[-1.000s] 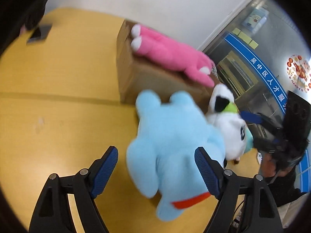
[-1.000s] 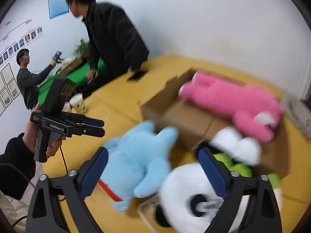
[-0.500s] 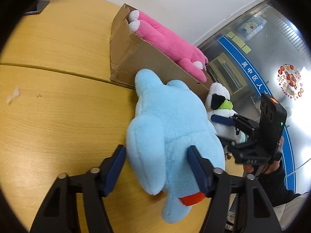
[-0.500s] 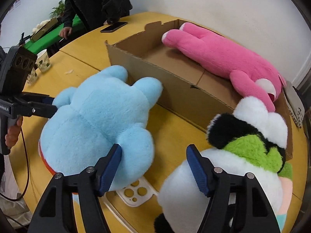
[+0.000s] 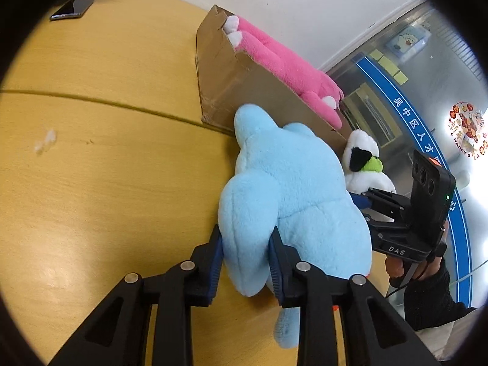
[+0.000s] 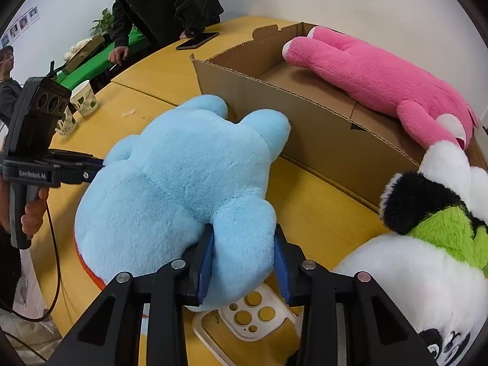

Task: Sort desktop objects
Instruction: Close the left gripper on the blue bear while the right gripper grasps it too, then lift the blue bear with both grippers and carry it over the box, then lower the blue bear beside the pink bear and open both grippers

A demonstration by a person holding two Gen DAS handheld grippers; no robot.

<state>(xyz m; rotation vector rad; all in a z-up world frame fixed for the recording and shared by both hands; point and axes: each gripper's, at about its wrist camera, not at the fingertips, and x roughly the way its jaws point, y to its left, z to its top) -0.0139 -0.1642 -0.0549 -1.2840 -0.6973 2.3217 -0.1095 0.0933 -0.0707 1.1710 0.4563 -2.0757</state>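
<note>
A light blue plush toy (image 5: 289, 201) lies on the yellow table against the open cardboard box (image 5: 253, 91). My left gripper (image 5: 245, 262) is shut on one of its limbs. My right gripper (image 6: 244, 262) is shut on another limb of the same blue plush (image 6: 183, 183), from the opposite side. A pink plush (image 6: 375, 76) lies inside the box (image 6: 320, 128); it also shows in the left wrist view (image 5: 283, 64). A panda plush (image 6: 427, 244) with a green scarf sits at the right, by the box corner, and shows in the left wrist view (image 5: 364, 167).
A white phone case (image 6: 247, 320) lies under the blue plush near my right gripper. A phone (image 5: 71, 8) lies at the table's far edge. Paper cups (image 6: 84, 97) stand at the left. A person (image 6: 164, 0) leans on the table behind.
Both grippers moved in and closed on the blue plush, one on each side. Half a second ago both were open around it.
</note>
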